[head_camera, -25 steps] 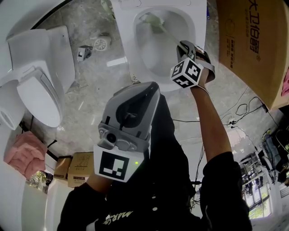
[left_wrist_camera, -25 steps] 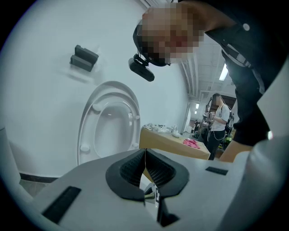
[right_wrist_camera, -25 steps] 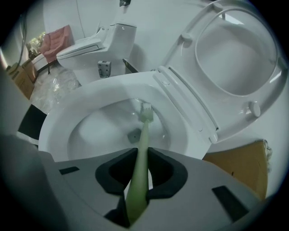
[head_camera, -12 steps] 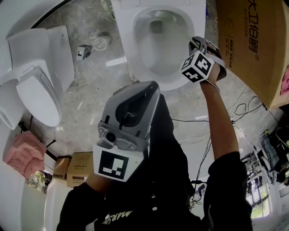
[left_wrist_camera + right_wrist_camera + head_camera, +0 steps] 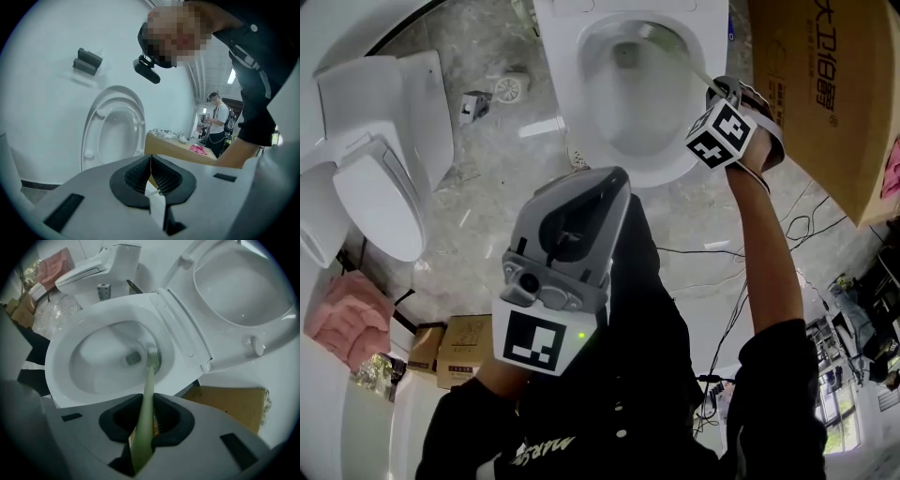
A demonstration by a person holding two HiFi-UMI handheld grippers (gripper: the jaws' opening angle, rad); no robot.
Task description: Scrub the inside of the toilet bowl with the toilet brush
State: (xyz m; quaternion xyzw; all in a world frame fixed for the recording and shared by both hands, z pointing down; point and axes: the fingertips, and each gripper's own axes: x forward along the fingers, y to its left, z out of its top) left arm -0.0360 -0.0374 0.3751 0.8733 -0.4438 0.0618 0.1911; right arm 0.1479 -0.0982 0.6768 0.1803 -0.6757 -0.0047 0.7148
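I think the scrubbing step is on: the right gripper (image 5: 146,417) pinches the green toilet brush (image 5: 148,385), its head low inside the toilet bowl (image 5: 93,363) just right of the drain hole, the left gripper (image 5: 151,174) hangs near the person, fingers pressed together on nothing, so next rub round the walls.
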